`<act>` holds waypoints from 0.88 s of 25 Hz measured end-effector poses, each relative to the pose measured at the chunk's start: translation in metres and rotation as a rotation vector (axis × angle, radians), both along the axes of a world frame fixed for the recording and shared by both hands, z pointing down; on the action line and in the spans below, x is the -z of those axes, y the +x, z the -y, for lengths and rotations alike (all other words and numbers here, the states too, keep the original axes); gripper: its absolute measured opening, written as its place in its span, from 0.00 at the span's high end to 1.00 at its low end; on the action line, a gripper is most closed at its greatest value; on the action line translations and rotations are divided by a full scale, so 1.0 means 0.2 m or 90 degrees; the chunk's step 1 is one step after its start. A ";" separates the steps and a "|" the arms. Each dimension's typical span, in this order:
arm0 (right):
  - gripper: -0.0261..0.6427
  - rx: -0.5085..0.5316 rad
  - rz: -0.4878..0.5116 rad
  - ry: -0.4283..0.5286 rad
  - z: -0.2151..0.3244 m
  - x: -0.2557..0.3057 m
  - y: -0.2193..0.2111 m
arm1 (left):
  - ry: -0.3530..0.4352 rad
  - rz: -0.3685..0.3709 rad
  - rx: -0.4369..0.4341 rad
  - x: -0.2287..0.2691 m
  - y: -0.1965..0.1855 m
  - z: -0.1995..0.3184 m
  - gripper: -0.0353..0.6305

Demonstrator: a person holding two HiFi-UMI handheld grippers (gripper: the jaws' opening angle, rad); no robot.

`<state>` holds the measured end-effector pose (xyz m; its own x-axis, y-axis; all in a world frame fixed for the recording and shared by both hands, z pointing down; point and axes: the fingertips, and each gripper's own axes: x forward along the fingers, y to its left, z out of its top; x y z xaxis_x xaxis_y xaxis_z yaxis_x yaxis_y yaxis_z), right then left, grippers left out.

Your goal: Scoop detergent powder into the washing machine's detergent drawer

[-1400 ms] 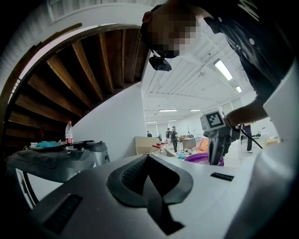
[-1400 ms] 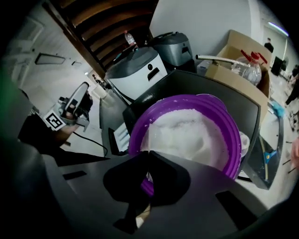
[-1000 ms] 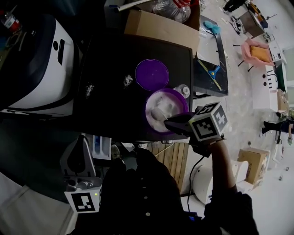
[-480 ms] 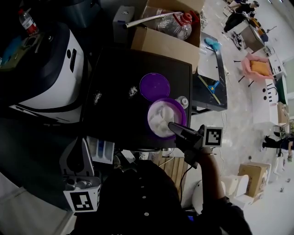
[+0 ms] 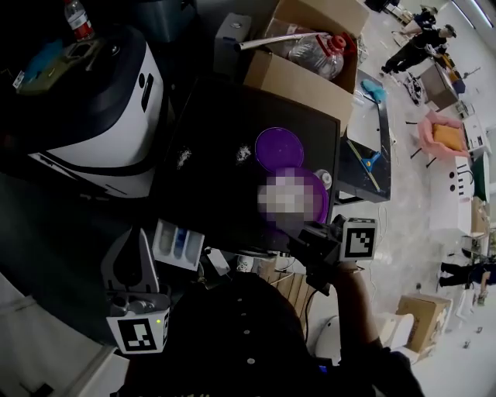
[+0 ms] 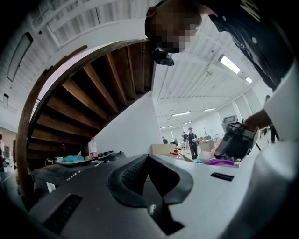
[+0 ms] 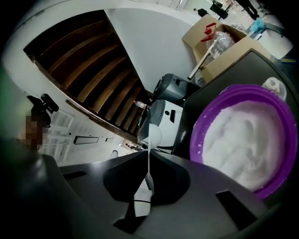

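My right gripper (image 5: pixel 297 233) hovers at the near rim of the purple bowl (image 5: pixel 319 203) of white powder (image 7: pixel 250 140) on the black table (image 5: pixel 217 194). It is shut on a thin white spoon (image 7: pixel 153 136), seen edge-on between the jaws. The purple lid (image 5: pixel 279 149) lies just beyond the bowl. My left gripper (image 5: pixel 138 240) is at the lower left, jaws together with nothing between them, beside the pulled-out white detergent drawer (image 5: pixel 177 244) with blue compartments. The white and dark washing machine (image 5: pixel 116 116) stands at the upper left.
Two patches of spilt powder (image 5: pixel 184 159) lie on the black table left of the lid. A cardboard box (image 5: pixel 306 74) with a plastic bottle stands behind the table. A water bottle (image 5: pixel 77 14) sits on top of the machine. A wooden slatted piece (image 5: pixel 288 270) lies below the table edge.
My right gripper has drawn back out of the bowl towards me and risen, turning as it went. The left gripper has shifted slightly near the drawer.
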<state>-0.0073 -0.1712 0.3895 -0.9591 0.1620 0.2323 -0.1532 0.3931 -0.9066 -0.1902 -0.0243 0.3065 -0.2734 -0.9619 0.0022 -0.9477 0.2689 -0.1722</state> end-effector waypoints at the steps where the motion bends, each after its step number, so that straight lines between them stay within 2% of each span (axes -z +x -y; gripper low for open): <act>1: 0.91 0.015 0.003 -0.005 -0.04 0.01 -0.04 | -0.003 -0.001 0.010 0.00 -0.02 -0.03 0.94; 9: 0.91 0.156 0.003 -0.033 -0.40 -0.04 -0.39 | -0.003 0.008 0.095 0.01 -0.18 -0.26 0.94; 12: 0.91 0.196 -0.007 -0.031 -0.51 -0.09 -0.48 | -0.013 -0.005 0.123 -0.02 -0.21 -0.35 0.94; 17: 0.91 0.242 -0.041 -0.011 -0.65 -0.20 -0.56 | -0.027 -0.017 0.157 -0.05 -0.24 -0.48 0.94; 22: 0.91 0.260 -0.086 0.003 -0.76 -0.40 -0.55 | -0.037 -0.033 0.167 -0.10 -0.24 -0.55 0.94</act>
